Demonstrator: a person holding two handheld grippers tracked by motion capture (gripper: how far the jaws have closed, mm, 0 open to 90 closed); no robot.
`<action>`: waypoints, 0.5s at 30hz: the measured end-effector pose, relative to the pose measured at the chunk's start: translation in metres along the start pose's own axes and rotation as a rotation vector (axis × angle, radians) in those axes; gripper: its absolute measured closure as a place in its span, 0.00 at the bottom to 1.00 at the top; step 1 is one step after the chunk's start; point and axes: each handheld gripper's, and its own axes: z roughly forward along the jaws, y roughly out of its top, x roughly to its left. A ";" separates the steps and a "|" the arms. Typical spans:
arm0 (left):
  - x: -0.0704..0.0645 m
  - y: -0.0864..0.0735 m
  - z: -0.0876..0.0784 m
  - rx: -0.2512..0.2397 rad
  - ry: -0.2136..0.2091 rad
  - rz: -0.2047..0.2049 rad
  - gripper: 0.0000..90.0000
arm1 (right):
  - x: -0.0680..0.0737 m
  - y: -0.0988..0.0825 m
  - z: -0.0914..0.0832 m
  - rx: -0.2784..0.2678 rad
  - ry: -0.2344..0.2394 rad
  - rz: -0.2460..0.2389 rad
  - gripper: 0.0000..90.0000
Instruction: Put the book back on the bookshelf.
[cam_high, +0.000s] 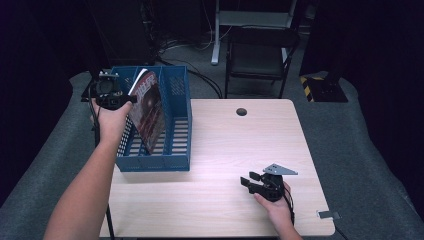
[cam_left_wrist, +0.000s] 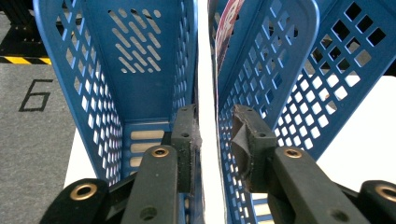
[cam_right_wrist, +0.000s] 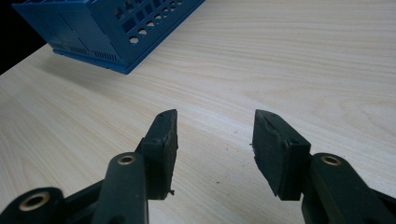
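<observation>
The magazine (cam_high: 149, 107) stood tilted in the middle compartment of the blue file organiser (cam_high: 177, 120), leaning toward the left divider with its top edge above the rim. Its cover was dark red with white lettering near the top; the lettering was too blurred to read. In the left gripper view, the magazine's white page edge (cam_left_wrist: 207, 116) ran between the two jaws, and the left gripper (cam_left_wrist: 210, 135) was clamped on it. The organiser's perforated walls (cam_left_wrist: 100, 107) rose on both sides, and their lower portions were hidden behind the jaws. On the grey floor to the left, a black painted "6" (cam_left_wrist: 35, 94) was legible, next to a yellow-and-black striped strip (cam_left_wrist: 21, 59).

The right gripper (cam_right_wrist: 215, 140) rested low over the bare wooden table (cam_right_wrist: 289, 60), well apart from the organiser, jaws spread with nothing between them. The organiser's corner (cam_right_wrist: 107, 32) was cut off at the frame top. A round hole (cam_high: 241, 111) marked the table's far edge.
</observation>
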 end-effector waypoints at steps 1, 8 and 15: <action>0.000 0.000 0.000 -0.002 0.001 0.001 0.75 | 0.000 0.000 0.000 -0.001 0.001 -0.001 0.56; 0.000 0.003 -0.004 -0.006 -0.005 -0.003 0.65 | 0.000 0.000 0.000 -0.001 0.000 0.000 0.56; 0.003 0.005 -0.009 -0.002 0.003 0.000 0.61 | 0.000 0.000 0.000 -0.004 -0.001 0.001 0.56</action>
